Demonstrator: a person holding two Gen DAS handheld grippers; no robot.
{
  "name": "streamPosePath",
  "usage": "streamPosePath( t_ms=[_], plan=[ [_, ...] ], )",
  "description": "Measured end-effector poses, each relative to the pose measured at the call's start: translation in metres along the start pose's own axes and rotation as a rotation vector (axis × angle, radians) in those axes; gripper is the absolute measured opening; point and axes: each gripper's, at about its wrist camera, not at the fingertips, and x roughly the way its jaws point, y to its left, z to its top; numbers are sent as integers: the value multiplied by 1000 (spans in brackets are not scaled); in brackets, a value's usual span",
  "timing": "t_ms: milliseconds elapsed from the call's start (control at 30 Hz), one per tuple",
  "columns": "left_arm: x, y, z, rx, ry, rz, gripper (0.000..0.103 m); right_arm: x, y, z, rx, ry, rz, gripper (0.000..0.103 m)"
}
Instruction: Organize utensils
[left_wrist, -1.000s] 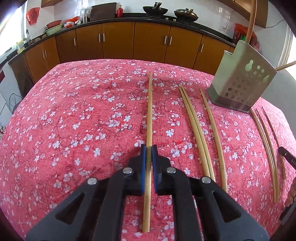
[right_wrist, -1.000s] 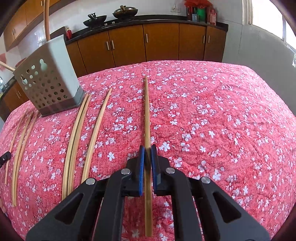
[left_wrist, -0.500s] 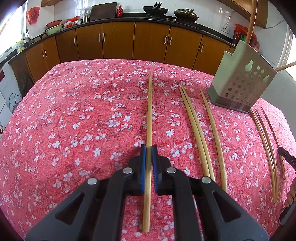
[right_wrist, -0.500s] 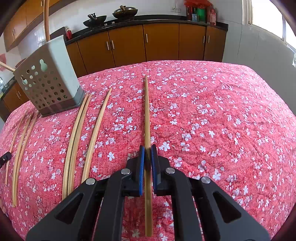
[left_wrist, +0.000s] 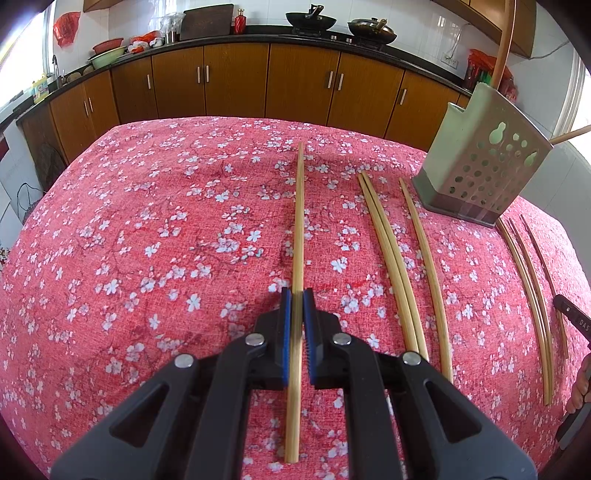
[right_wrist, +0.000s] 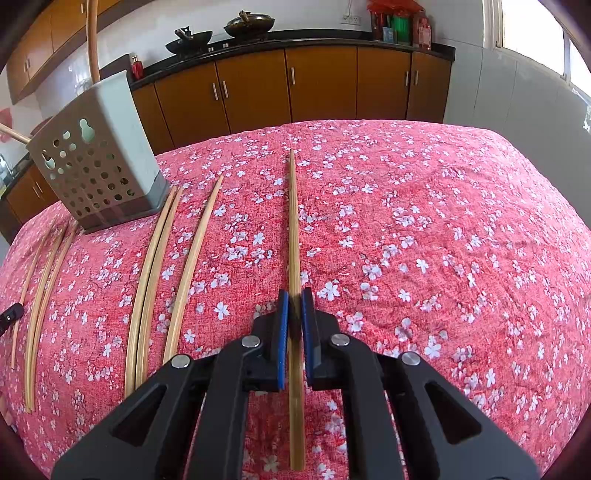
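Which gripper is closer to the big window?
Right. The right gripper is on the side of the table nearest the window, up to its right. The left gripper is farther off; from it the window shows beyond the utensil holder.

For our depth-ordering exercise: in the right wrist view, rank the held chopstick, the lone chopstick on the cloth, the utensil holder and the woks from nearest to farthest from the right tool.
1. Held chopstick, clamped in the right tool.
2. Lone chopstick, just left.
3. Utensil holder, upper left on the table.
4. Woks, on the far counter.
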Motion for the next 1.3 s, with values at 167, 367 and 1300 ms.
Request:
streamPosePath(
  t_ms=[167,367,1300],
  plan=[
    [0,0,0,-1,0,-1,11,0,0,0,0,0,0,8],
    [0,1,0,-1,-1,-2,11,-1,0,1,1,1,0,8],
    [-78,-2,8,78,-166,18,8,-85,0,18,-44,-226,1,8]
  ],
)
